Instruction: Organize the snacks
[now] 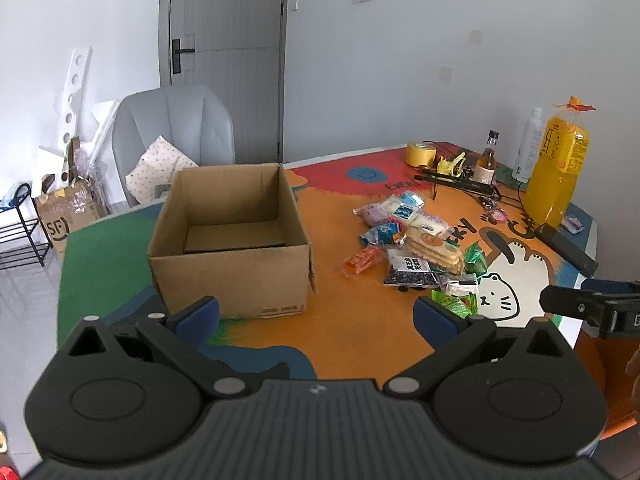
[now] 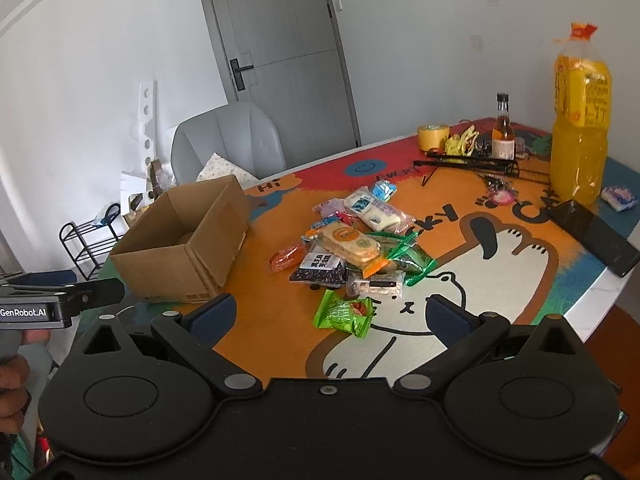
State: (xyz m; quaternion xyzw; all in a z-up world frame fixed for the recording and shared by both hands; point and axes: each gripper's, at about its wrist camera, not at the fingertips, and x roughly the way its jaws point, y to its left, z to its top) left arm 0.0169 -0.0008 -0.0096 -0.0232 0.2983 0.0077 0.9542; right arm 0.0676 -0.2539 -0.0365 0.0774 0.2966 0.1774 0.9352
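Holding both grippers above the near edge of the colourful cartoon-cat table mat [image 2: 500,280], we have nothing in hand yet: the left gripper [image 1: 316,312] and the right gripper [image 2: 330,312] each stand with their blue-padded fingers spread wide and empty.

The loose pile of wrapped snacks [image 2: 352,240] lies in the middle of the mat, ahead of both grippers. The open brown cardboard box [image 1: 230,240] stands to its left, well apart from the pile, and looks empty inside.

The relation that matters to us is this: the green crinkled snack packet with a red picture [image 2: 344,314] lies alone at the near edge of the pile, almost straight ahead of our right fingers and between their lines. Its long axis runs roughly across the gap, tilted a little. Our right hand is plainly the nearer one; the left gripper faces the box instead.

Counting, we see one box, two grippers, and roughly a dozen packets; an exact count escapes us because they overlap. At the far side stand one large orange drink bottle [image 2: 580,136], one small glass bottle [image 2: 503,132] and one yellow tape roll [image 2: 433,137].
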